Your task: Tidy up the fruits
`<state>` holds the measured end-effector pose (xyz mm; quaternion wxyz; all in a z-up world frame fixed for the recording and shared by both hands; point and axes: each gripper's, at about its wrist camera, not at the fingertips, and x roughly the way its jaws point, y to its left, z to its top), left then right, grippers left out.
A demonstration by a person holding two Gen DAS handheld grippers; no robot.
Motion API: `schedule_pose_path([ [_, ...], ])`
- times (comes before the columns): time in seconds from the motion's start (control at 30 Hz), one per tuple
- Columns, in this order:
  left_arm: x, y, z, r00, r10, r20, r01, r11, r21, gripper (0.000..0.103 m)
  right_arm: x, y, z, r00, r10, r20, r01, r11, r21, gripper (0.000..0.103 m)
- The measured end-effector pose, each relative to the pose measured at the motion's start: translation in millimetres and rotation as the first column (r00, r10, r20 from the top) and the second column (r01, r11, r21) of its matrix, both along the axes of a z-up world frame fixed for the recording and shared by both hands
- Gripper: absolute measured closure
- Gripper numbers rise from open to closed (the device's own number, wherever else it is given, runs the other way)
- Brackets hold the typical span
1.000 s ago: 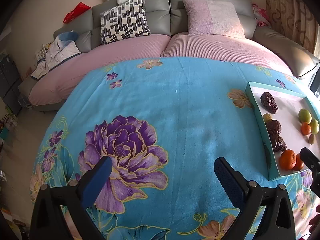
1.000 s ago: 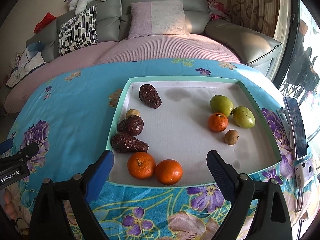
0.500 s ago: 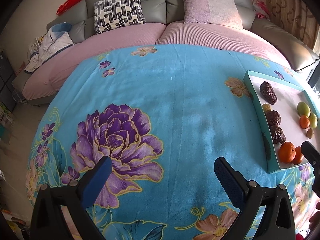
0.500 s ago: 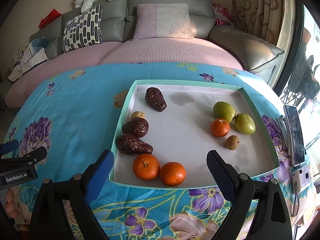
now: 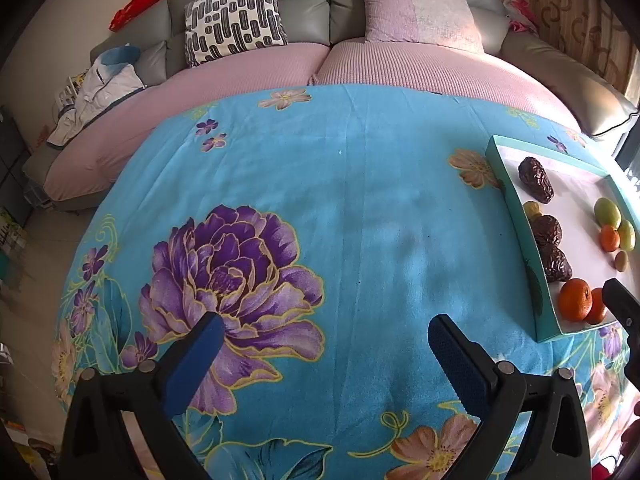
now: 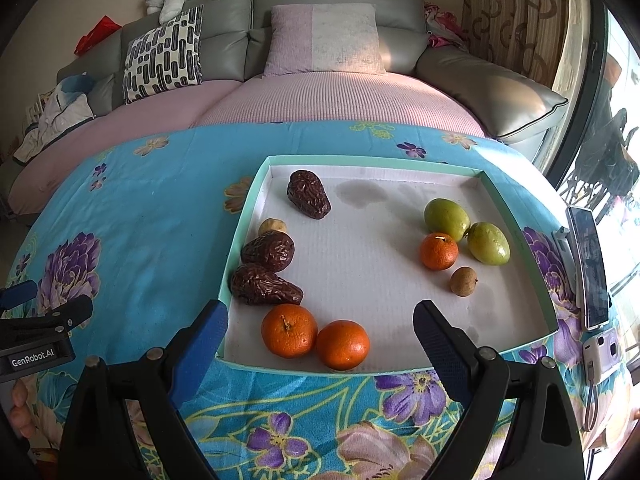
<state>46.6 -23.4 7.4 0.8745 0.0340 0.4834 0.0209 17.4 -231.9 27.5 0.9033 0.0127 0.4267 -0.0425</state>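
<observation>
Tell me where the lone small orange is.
Right wrist view: the small orange sits on the tray's right side, touching the two green fruits, above a small brown fruit.

Matt woven cloth (image 5: 360,208) over table, blue floral print, faintly creased. Tray (image 6: 256,188): teal card rim, white ribbed paper floor, stained at far side. Dates (image 6: 308,194) wrinkled, dark, slightly glossy. Oranges (image 6: 289,330) pebbled, waxy sheen. Green fruits (image 6: 446,214) smooth, satin. Gripper pads (image 6: 202,338) blue, textured rubber look; frames matt black plastic. Sofa (image 6: 336,0) grey smooth leather look; seat cover pink ribbed cloth. Phone (image 6: 588,264) glossy.
</observation>
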Motion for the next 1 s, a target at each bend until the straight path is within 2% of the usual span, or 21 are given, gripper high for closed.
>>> schedule_pose_path([
  [1.0, 0.2, 2.1, -1.1, 1.000, 0.010, -0.002, -0.010, 1.000, 0.011, 0.000, 0.1, -2.7, -3.1, 1.000, -0.006, -0.008, 0.006, 1.000, 0.000, 0.009],
])
